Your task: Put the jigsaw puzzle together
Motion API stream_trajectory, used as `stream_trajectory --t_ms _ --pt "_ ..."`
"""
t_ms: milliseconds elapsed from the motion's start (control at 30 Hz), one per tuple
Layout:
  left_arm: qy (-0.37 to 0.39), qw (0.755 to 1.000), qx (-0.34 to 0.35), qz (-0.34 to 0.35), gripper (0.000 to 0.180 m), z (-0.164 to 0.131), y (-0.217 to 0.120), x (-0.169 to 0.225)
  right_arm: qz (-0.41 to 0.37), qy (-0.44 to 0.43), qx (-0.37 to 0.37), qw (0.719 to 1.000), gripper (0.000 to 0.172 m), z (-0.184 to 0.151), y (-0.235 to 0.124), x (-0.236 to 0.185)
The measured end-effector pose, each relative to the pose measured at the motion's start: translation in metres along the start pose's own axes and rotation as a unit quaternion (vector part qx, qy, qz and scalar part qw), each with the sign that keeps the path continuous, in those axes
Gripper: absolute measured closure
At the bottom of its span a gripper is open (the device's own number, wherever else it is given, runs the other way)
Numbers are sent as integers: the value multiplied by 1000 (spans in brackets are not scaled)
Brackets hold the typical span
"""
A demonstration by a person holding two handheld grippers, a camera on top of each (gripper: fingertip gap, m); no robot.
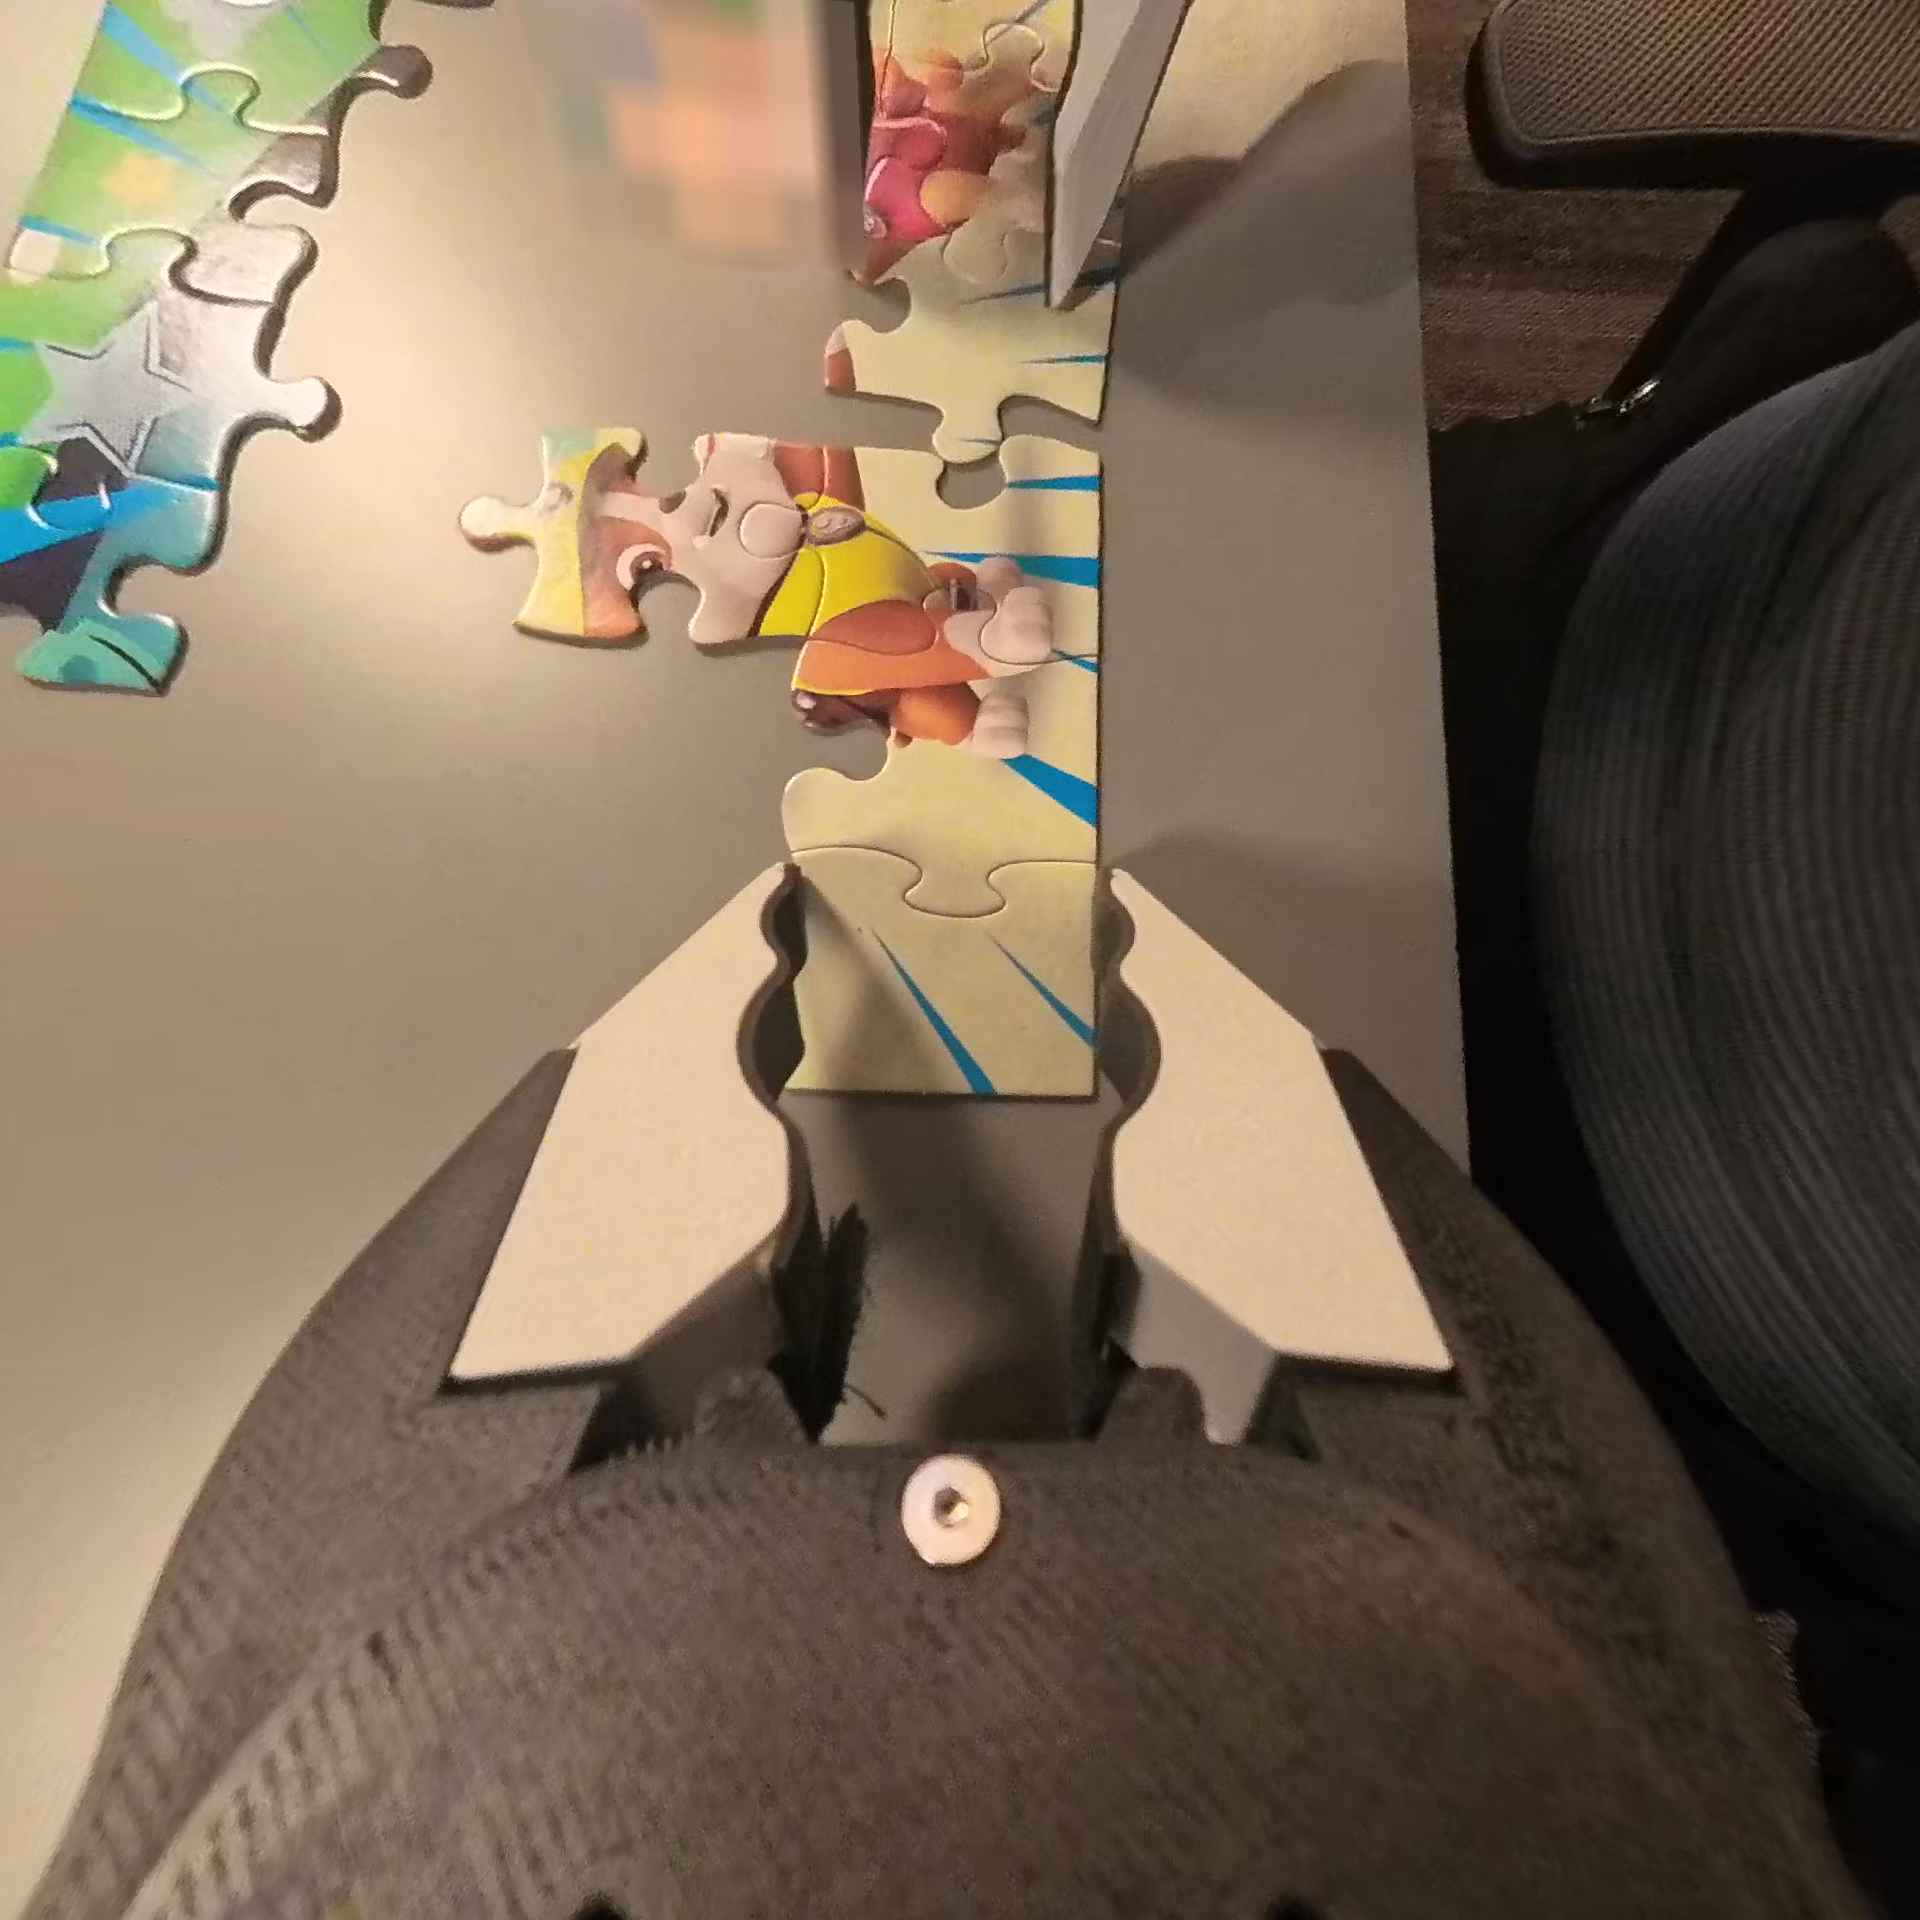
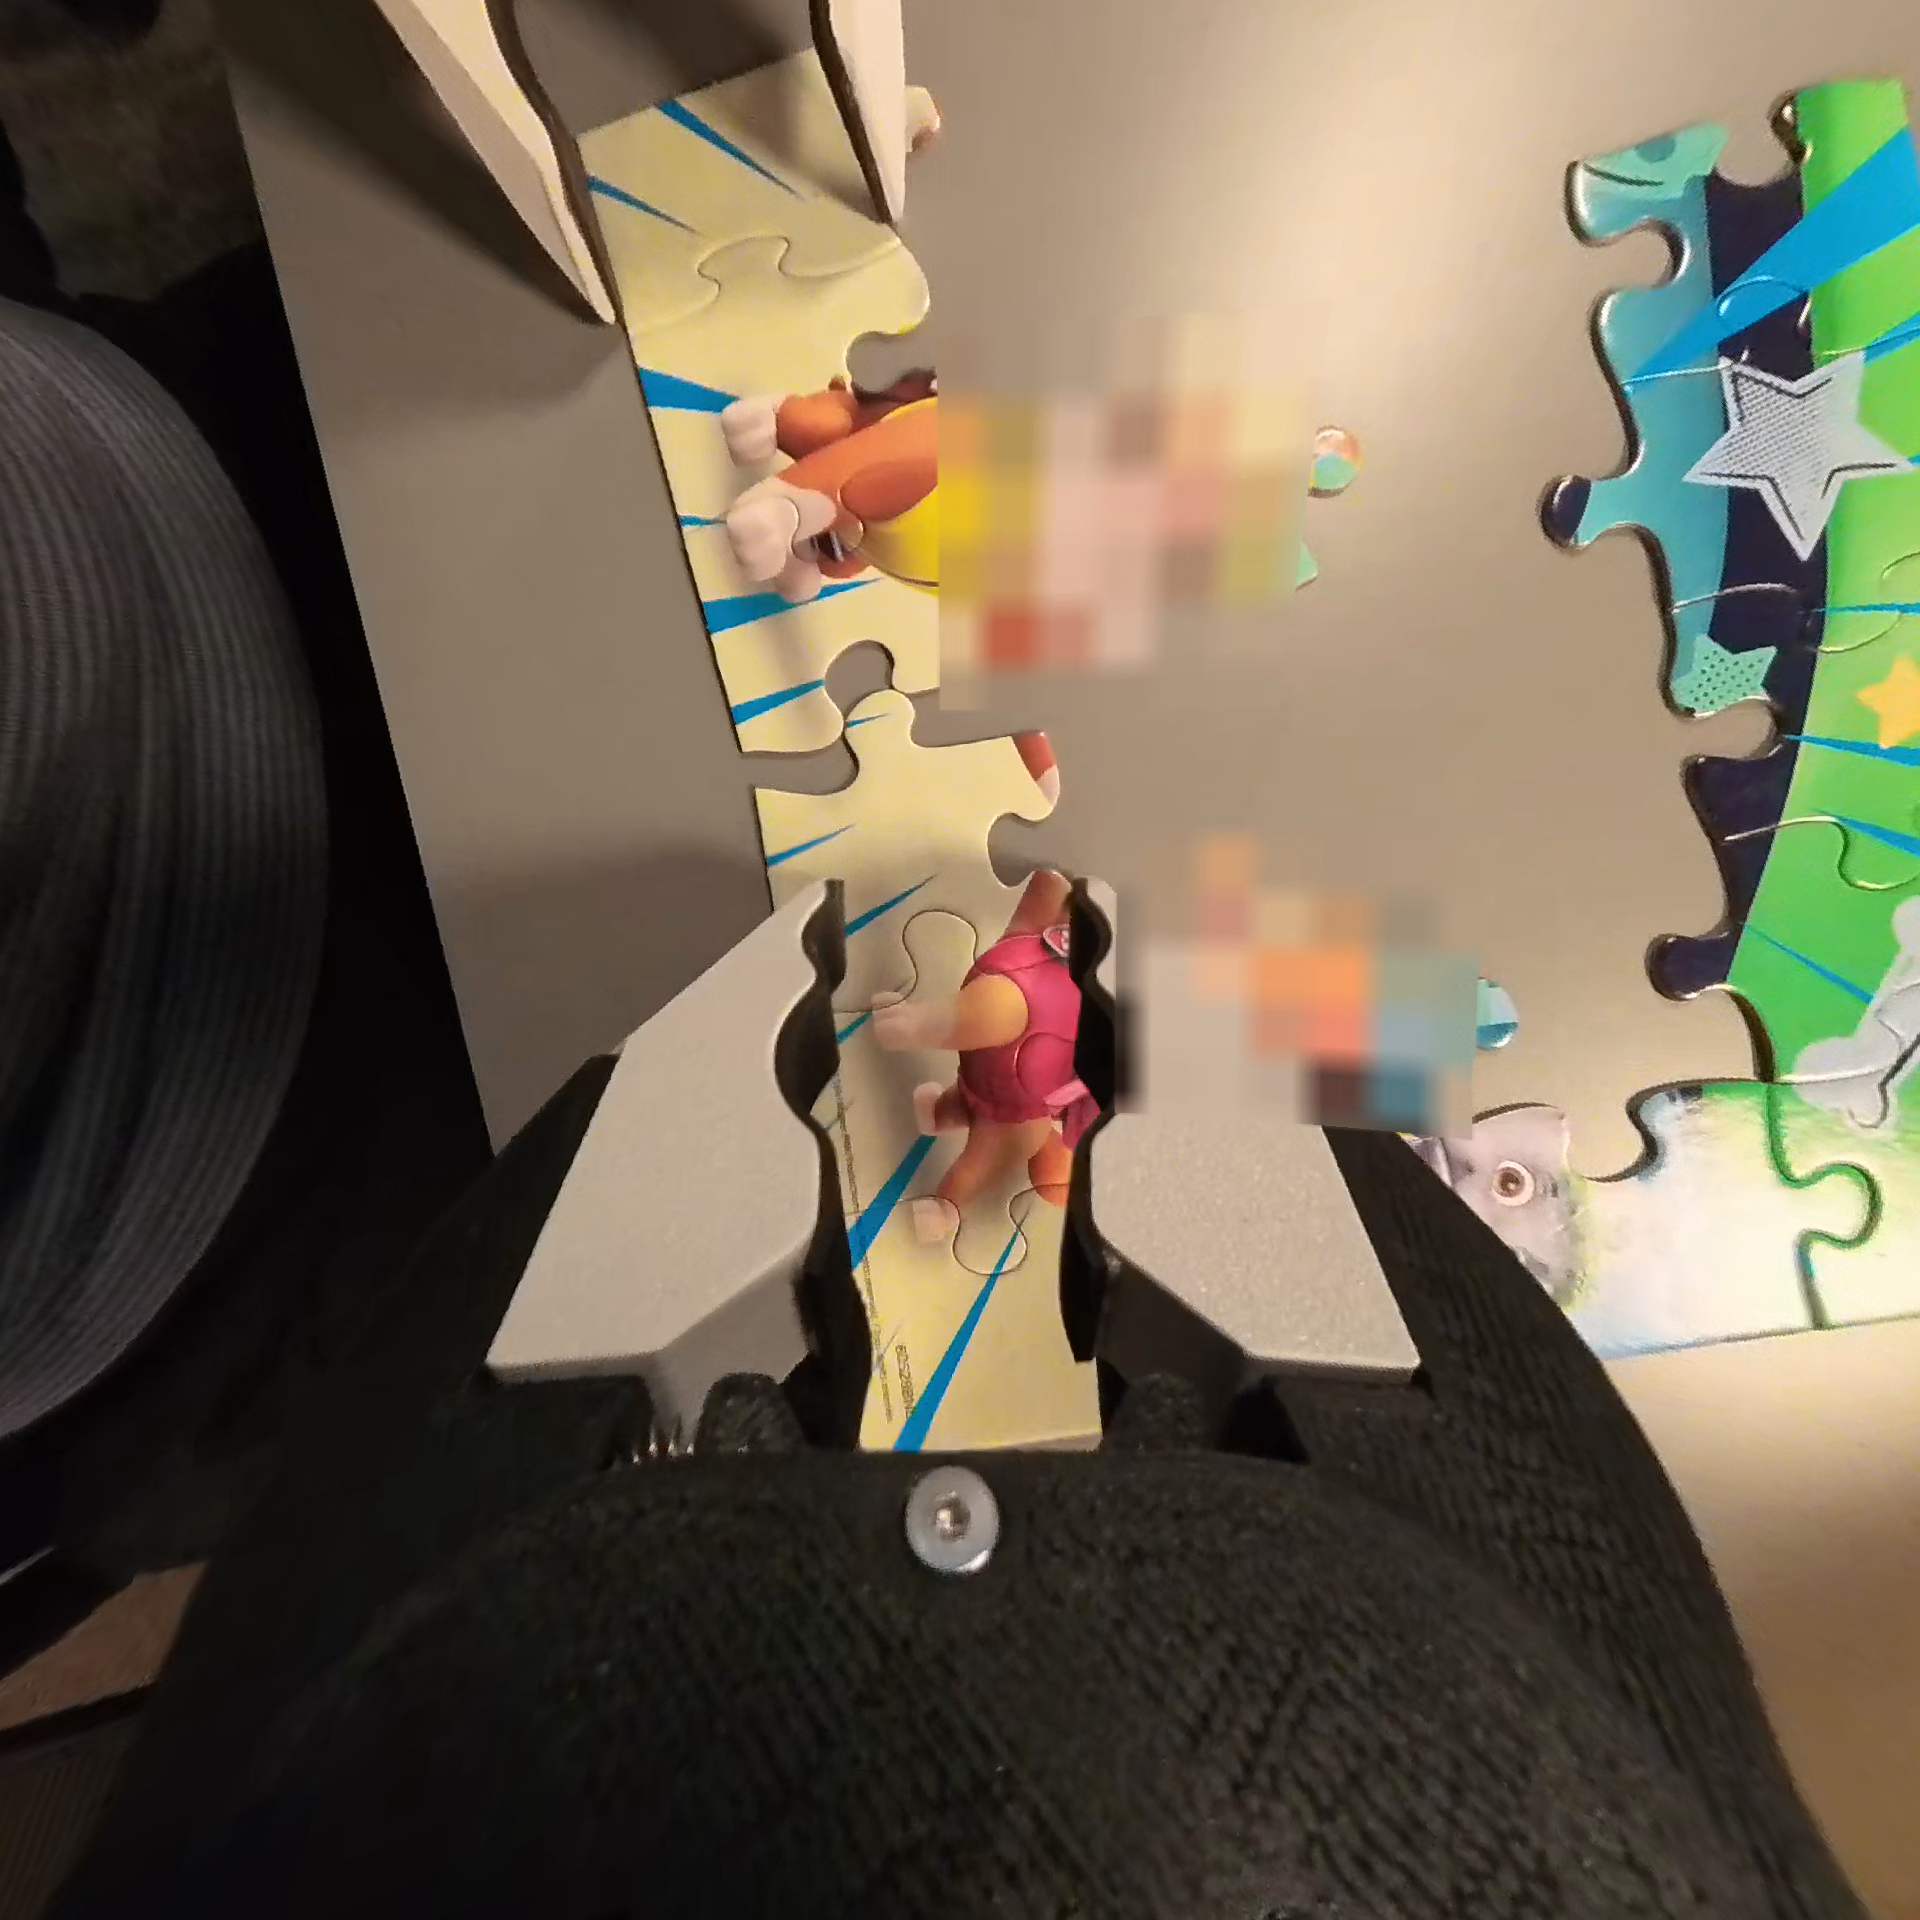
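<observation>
While the grey surface (image 1: 416,935) is carrying a half-built cartoon jigsaw, we are seeing the left gripper (image 1: 945,883) hovering low over the near end of a pale yellow strip of joined cardboard puzzle pieces with blue streaks (image 1: 966,987). Its jaws are standing wide, one on each side of the strip's end piece; we cannot tell whether they are pressing on its edges. Farther along that strip, a brown cartoon pup in yellow (image 1: 883,613) is showing, and just beyond it a narrow gap is separating this strip from a second yellow section bearing a pink-clad pup (image 2: 997,1049). The right gripper (image 2: 966,894) is hanging over that second section, its jaws standing moderately apart above the pink figure, closed on nothing that we can make out. Well apart from both, a larger green-and-blue assembled puzzle section with a silver star (image 2: 1787,447) is lying across the surface. Beside the surface's edge, dark ribbed fabric (image 1: 1714,831) is showing.
</observation>
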State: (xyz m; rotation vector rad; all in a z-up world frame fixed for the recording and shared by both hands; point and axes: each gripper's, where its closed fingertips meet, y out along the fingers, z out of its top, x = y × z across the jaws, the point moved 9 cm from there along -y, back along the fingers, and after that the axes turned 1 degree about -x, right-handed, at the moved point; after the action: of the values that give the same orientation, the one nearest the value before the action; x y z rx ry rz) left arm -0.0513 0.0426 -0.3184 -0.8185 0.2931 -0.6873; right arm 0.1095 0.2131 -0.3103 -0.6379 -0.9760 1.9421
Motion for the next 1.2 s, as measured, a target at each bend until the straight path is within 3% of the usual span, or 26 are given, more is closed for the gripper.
stream_trajectory --t_ms 233,400,567,700,933,1200 --pt "4 1000 -2 -3 126 4 3 -3 -2 8 28 1000 136 -2 2 -2" --pt "4 1000 1 -4 126 4 3 -3 5 -11 20 1000 124 1 3 -2" --pt "4 1000 -1 -3 126 4 4 -3 22 -47 -29 998 109 16 5 -2" --pt "3 1000 -1 -3 126 4 4 -3 25 -86 -109 990 93 20 5 -6" --pt "1 1000 3 -2 126 3 4 -3 23 -95 -136 986 113 20 5 -10" --pt "-3 1000 2 2 126 -1 1 -1 34 -61 -106 992 110 7 -2 -25"
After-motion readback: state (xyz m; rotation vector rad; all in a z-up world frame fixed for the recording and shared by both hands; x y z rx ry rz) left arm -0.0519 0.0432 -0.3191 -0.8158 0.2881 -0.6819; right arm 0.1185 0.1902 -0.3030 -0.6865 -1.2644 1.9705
